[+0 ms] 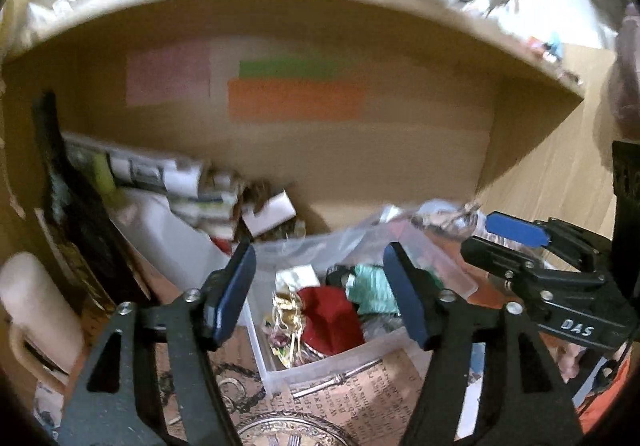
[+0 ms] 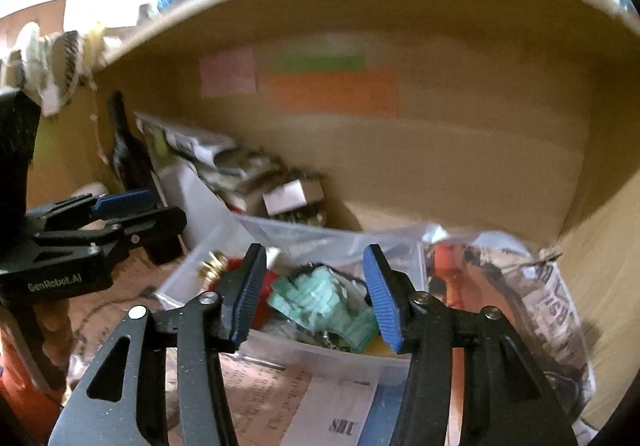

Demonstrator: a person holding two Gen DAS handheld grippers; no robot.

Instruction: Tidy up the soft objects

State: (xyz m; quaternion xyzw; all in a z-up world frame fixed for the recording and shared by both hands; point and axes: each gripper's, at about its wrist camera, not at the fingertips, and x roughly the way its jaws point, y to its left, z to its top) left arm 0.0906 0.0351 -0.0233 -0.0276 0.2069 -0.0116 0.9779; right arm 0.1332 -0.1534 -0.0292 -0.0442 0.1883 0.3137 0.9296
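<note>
A clear plastic bin [image 2: 280,350] sits on the worktop [image 1: 360,390], in front of the cardboard-brown back wall of a shelf recess [image 1: 360,149], and it holds the soft things to be sorted. Uppermost toward the right side of the bin is a mint-green knitted piece [image 2: 324,306]; beside it, toward the left, lies a red cloth [image 1: 332,318], with a gold-coloured trinket [image 1: 286,310] touching the cloth's left edge.

The right gripper [image 2: 316,298] hangs directly over the green piece with its fingers [image 2: 382,298] spread apart and nothing between them. The left gripper [image 1: 320,294] is likewise released and empty, poised above the red cloth.

The green knit looks light, limp and easily squashed, so it should neither slip nor break; the likely trouble is that it will drape and drag neighbours out with it. A thin chain or cord seems to lie just under its near edge, though blur makes this uncertain. The best hold is probably across the raised, bunched middle, where the ribbed pads can pinch a thick fold, not at a loose corner that would stretch. The red cloth should handle the same way, but its grasp is better taken on the side away from the hard trinket.

A crinkled plastic bag [image 2: 552,294] lies just right of the bin and may rustle against the right gripper's outer finger.
</note>
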